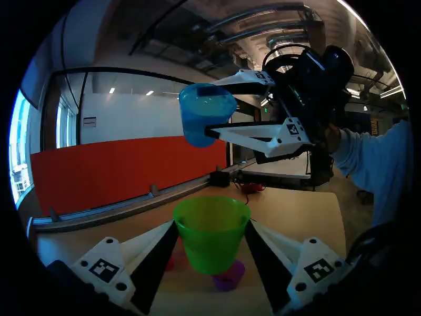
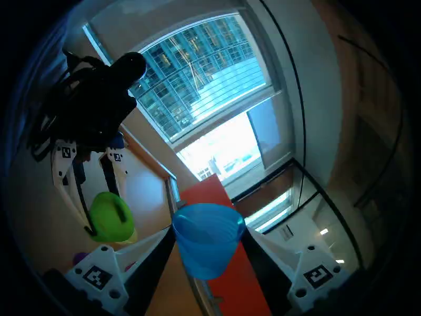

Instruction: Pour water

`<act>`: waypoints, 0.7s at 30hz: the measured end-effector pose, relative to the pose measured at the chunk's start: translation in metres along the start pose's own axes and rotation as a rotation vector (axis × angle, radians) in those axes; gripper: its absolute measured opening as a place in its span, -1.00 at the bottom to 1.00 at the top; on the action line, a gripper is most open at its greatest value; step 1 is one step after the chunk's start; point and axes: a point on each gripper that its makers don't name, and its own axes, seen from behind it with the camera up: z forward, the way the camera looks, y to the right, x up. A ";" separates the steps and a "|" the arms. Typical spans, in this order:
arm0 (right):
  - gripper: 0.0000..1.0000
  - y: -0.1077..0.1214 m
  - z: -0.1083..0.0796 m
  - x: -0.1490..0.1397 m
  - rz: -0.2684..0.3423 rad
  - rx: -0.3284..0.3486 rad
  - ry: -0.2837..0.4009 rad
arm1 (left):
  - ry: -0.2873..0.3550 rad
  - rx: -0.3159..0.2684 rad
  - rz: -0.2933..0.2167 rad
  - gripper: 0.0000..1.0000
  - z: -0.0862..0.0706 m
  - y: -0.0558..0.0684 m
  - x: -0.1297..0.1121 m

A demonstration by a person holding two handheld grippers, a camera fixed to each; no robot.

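Left gripper (image 1: 210,234): low over the table's (image 1: 300,208) near edge, both fingers clamped on the green cup (image 1: 211,247) — cup upright.
Purple cup (image 1: 229,277): on the table just beneath the green cup, close to the near edge.
Markers (image 1: 103,269): square black-and-white tags on the finger bases.
Open room: bare wood toward the table's far right corner.
Right gripper (image 1: 208,108): raised above and beyond, on an arm in a pale sleeve (image 1: 371,152), fingers gripping the blue cup (image 1: 202,118) — tilted.
Far edge: orange panel (image 1: 105,168) behind.

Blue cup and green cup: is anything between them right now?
Nothing: in the left gripper view, the blue cup hangs above the green cup with only open air between them.
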 end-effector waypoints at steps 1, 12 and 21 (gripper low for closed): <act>0.80 0.000 0.001 0.000 -0.009 0.000 0.000 | 0.001 -0.001 0.000 0.71 0.000 0.000 0.000; 0.81 0.011 0.007 0.003 -0.092 -0.017 0.001 | 0.004 -0.013 0.002 0.71 0.003 0.004 0.003; 0.80 0.016 0.008 0.003 -0.143 -0.032 -0.001 | 0.004 -0.019 0.000 0.70 0.005 0.006 0.003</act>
